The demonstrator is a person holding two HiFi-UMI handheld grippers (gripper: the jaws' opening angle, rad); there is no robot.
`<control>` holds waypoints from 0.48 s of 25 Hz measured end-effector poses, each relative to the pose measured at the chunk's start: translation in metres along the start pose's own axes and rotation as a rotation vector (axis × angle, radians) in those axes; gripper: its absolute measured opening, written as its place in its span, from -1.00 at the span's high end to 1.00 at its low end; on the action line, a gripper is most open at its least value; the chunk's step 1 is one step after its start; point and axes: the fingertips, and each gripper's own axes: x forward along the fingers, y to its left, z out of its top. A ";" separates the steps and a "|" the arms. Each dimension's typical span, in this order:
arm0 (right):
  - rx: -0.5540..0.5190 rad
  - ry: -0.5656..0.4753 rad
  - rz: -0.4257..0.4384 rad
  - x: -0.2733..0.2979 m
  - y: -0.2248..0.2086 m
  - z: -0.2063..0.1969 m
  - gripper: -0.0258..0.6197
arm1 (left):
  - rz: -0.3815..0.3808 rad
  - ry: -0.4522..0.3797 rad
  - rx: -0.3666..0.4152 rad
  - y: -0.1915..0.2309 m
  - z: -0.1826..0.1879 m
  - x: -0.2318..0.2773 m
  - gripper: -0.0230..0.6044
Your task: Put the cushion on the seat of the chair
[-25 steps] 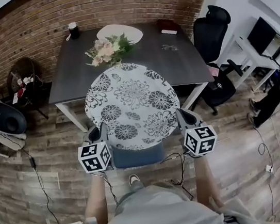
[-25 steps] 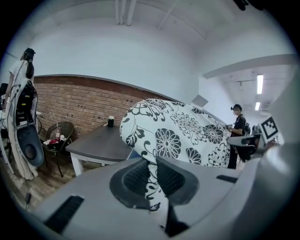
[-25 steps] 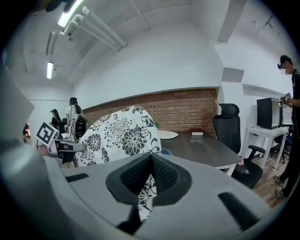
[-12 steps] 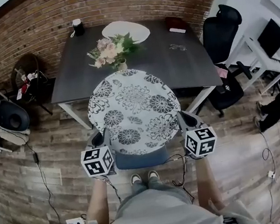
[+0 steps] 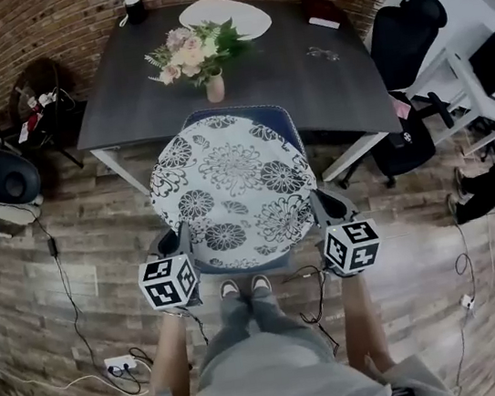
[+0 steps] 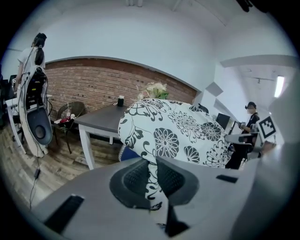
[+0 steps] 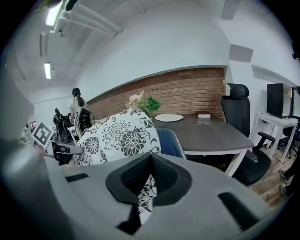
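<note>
Pinching the floral cushion at opposite edges with the left hand-held gripper and right hand-held gripper, both clamped on fabric. Holding it over the blue chair seat, before a dark surface bearing flowers.

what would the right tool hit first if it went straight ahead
The right tool grips the cushion; past that, probably the blue chair's back, though depth is unclear.
</note>
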 end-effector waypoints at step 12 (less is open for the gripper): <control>0.066 -0.277 -0.164 -0.144 0.072 0.083 0.92 | -0.141 -0.107 0.254 -0.031 0.098 -0.123 0.85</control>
